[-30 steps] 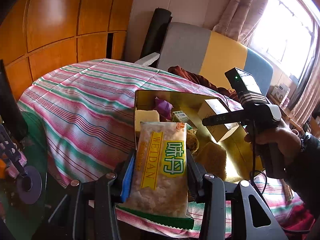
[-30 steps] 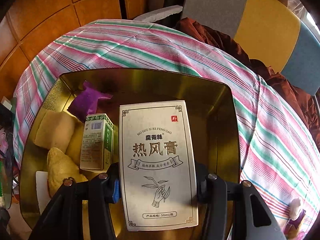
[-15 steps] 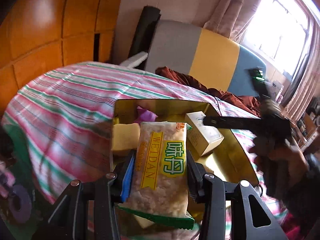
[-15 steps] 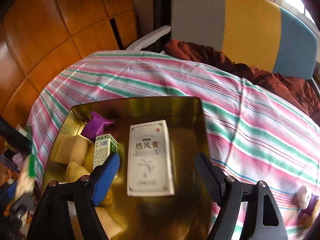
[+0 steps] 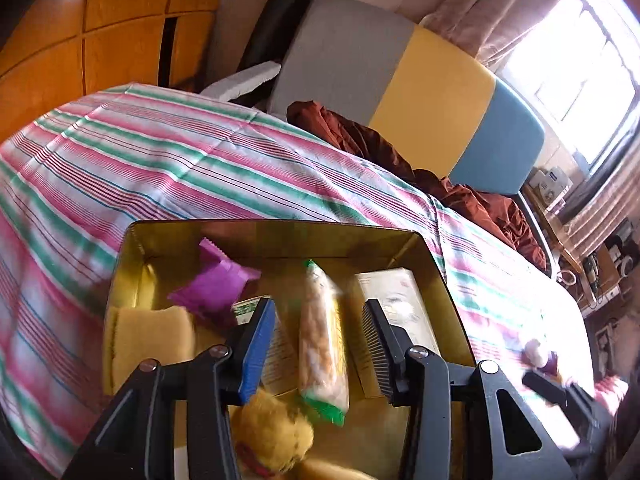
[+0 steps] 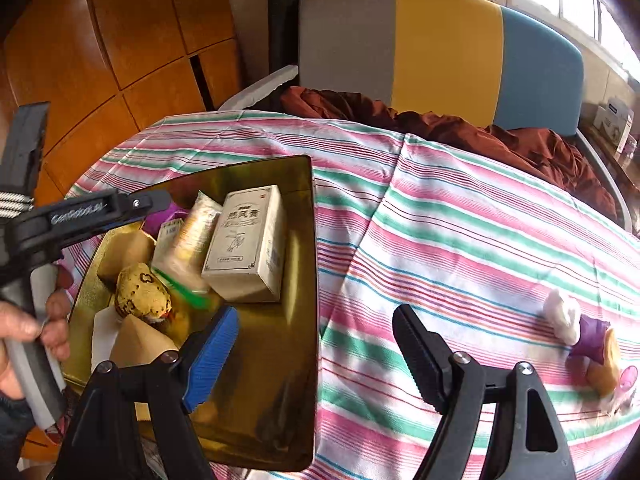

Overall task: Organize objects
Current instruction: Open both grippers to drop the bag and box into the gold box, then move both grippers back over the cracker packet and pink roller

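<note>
The shallow gold metal tray [image 6: 304,240] on the pink-and-green striped cloth [image 6: 460,240] already holds most of the things: a cream cardboard box with dark print [image 6: 248,240] lying flat at the tray's middle; a clear snack packet with a green end [image 5: 322,344] just beside the box, on edge and blurred; a purple foil sachet [image 5: 216,290] toward the tray's far corner; a yellow sponge block [image 5: 150,336]; a yellow fuzzy toy [image 5: 272,436] at the near rim. What seems left is a small white-and-purple doll [image 6: 580,332] on the cloth, well apart from the tray, on the side away from the left hand [image 6: 36,324].

The left gripper [image 5: 320,348] hangs over the tray with jaws apart, the packet lying loose between them, touching neither; the right gripper [image 6: 316,360] straddles the tray's rim with jaws wide and nothing in them, the doll off to its outer side.
</note>
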`<state>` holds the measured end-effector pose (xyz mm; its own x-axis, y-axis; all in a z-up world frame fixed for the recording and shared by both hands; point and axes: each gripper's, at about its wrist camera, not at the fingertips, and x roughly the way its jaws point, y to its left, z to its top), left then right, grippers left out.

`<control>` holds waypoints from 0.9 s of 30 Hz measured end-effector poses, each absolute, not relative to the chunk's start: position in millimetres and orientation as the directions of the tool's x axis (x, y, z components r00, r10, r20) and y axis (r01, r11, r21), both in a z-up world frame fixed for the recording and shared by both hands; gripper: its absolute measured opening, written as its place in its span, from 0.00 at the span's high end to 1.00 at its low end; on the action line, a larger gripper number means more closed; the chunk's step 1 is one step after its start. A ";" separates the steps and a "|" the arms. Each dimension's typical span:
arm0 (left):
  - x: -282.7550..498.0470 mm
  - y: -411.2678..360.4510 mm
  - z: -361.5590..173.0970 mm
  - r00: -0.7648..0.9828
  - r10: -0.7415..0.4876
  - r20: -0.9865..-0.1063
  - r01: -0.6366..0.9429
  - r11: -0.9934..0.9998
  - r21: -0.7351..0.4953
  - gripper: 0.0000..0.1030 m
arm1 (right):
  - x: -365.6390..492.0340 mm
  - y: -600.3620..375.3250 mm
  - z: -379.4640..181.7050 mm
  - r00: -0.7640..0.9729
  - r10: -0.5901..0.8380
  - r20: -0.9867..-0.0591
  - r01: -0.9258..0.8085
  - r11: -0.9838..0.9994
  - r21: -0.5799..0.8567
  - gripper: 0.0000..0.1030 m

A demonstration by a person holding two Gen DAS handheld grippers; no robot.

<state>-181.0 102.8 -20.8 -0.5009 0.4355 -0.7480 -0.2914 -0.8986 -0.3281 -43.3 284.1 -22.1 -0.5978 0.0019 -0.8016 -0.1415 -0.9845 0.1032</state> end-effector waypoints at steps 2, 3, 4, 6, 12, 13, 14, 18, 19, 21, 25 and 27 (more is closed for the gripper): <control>-180.1 101.4 -18.1 -0.509 0.431 -0.745 -0.283 -0.901 -0.328 0.55 | -37.4 288.5 -22.9 -0.604 0.000 -0.797 -0.151 -0.982 0.114 0.21; -176.2 99.2 -15.1 -0.522 0.434 -0.735 -0.289 -0.900 -0.326 0.54 | -35.2 289.8 -23.5 -0.607 -0.002 -0.795 -0.154 -0.981 0.120 0.21; -172.2 97.5 -12.6 -0.532 0.430 -0.729 -0.295 -0.902 -0.316 0.53 | -32.5 291.5 -24.6 -0.609 -0.004 -0.793 -0.159 -0.979 0.127 0.21; -161.1 95.2 -6.6 -0.554 0.415 -0.722 -0.313 -0.907 -0.281 0.51 | -27.3 293.5 -25.7 -0.612 -0.008 -0.791 -0.167 -0.976 0.139 0.21; -109.8 86.3 9.9 -0.635 0.385 -0.670 -0.369 -0.913 -0.176 0.41 | -5.9 295.4 -23.3 -0.629 0.008 -0.778 -0.173 -0.976 0.129 0.21; -102.4 85.8 11.0 -0.643 0.381 -0.665 -0.374 -0.913 -0.162 0.39 | -1.1 296.5 -22.1 -0.629 0.018 -0.777 -0.175 -0.977 0.119 0.21; -94.8 85.7 12.0 -0.649 0.381 -0.659 -0.381 -0.912 -0.151 0.38 | 2.9 297.6 -20.8 -0.629 0.026 -0.777 -0.178 -0.978 0.111 0.21; -65.4 86.2 15.0 -0.663 0.387 -0.641 -0.414 -0.903 -0.117 0.31 | 18.5 309.2 -17.6 -0.624 0.053 -0.780 -0.200 -0.975 0.094 0.18; -58.9 87.5 16.1 -0.666 0.385 -0.639 -0.423 -0.900 -0.103 0.31 | 22.6 312.8 -16.7 -0.623 0.063 -0.780 -0.206 -0.975 0.086 0.18; -49.9 90.1 18.5 -0.671 0.387 -0.632 -0.434 -0.897 -0.089 0.31 | 30.9 320.7 -14.5 -0.623 0.081 -0.778 -0.219 -0.973 0.074 0.17; -35.2 96.8 23.2 -0.665 0.411 -0.624 -0.468 -0.880 -0.080 0.30 | 48.7 343.8 -9.2 -0.618 0.127 -0.776 -0.262 -0.964 0.051 0.17; -30.2 102.1 25.5 -0.657 0.428 -0.621 -0.488 -0.869 -0.083 0.30 | 56.9 359.2 -5.1 -0.612 0.154 -0.776 -0.294 -0.955 0.042 0.17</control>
